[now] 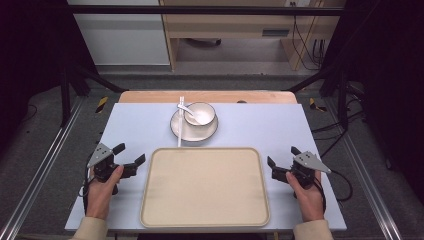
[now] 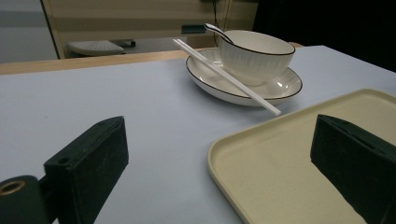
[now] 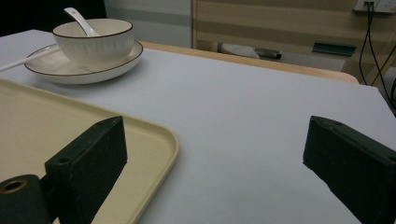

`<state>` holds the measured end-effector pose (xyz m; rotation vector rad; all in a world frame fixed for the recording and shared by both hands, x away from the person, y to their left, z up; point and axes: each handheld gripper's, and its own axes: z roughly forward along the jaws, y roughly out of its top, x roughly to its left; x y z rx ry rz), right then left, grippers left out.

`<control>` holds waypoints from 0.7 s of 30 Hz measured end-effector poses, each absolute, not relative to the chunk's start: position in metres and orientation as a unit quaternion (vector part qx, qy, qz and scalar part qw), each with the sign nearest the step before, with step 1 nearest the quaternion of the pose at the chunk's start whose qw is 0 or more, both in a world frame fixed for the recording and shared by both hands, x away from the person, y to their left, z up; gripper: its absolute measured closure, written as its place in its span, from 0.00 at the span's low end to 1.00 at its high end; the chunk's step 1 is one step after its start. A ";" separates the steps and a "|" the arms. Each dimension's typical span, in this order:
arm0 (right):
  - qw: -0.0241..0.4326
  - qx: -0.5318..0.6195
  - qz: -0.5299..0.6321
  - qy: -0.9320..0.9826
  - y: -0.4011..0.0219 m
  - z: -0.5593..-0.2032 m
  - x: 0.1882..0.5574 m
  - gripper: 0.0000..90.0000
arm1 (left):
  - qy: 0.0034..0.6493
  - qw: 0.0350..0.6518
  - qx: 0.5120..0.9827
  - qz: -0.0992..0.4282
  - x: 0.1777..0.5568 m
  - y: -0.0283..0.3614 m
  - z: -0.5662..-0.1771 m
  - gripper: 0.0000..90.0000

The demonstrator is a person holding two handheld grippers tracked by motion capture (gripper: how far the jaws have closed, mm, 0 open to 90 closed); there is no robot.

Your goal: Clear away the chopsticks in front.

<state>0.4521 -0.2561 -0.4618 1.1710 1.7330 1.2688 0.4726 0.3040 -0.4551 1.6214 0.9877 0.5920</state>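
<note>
A cream tray [image 1: 205, 187] lies empty at the near middle of the table, also the tray [image 2: 280, 168] and tray [image 3: 42, 135]. Beyond it a white plate [image 1: 186, 131] carries a white bowl [image 1: 200, 114] with a spoon [image 1: 186, 108] in it, and white chopsticks [image 1: 180, 122] lie across the plate's left side. My left gripper [image 1: 129, 154] rests left of the tray, open, nothing between its jaws. My right gripper [image 1: 282, 156] sits right of the tray, open and empty too. In the left gripper view the bowl [image 2: 254, 53], plate [image 2: 280, 86] and chopsticks [image 2: 229, 77] stand ahead.
The pale blue table top [image 1: 135, 125] ends at a wooden strip [image 1: 205, 96] along the far edge. Black frame struts [image 1: 320, 75] rise at both far corners. Cables [image 1: 340, 187] trail from the grippers.
</note>
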 end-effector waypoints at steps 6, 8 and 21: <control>0.341 0.451 0.478 0.672 -0.254 -0.462 0.451 0.06 | 0.409 0.529 0.703 0.242 0.477 0.294 -0.454 0.04; 0.340 0.451 0.478 0.673 -0.253 -0.463 0.451 0.06 | 0.409 0.523 0.709 0.236 0.485 0.286 -0.451 0.04; 0.337 0.454 0.472 0.677 -0.253 -0.463 0.450 0.08 | 0.401 0.454 0.762 0.230 0.543 0.235 -0.431 0.12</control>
